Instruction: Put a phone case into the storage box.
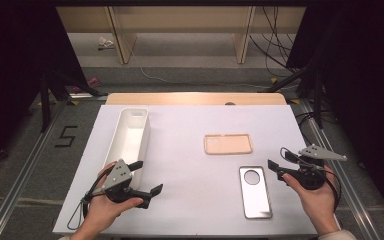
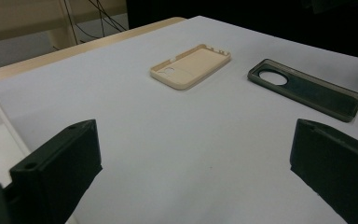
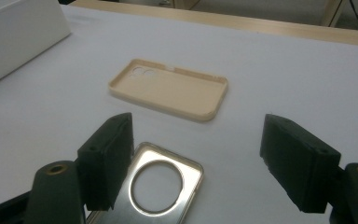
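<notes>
Two phone cases lie on the white worktop (image 1: 190, 200), right of centre: a beige plastic phone case (image 1: 228, 144), hollow side up, and nearer the front edge a clear grey phone case with a round camera hole (image 1: 254, 191), lengthwise toward the person. A long white plastic bin (image 1: 128, 140) stands along the left edge, apparently empty, though its floor is partly hidden by its wall. Right gripper (image 1: 279, 161) hovers just right of the clear case, jaws spread wide, nothing between them; in its own view the case's camera-hole end sits under the left jaw. Left gripper (image 1: 146, 177) rests near the bin's front end, jaws likewise released and empty, well apart from both cases. Likely next: right gripper takes the clear case. Risks: the case is thin and lies flat, so the jaws may skid over its rim and push it toward the front edge; a pinch on one soft wall could flex it and let it slip during the lift.
</notes>
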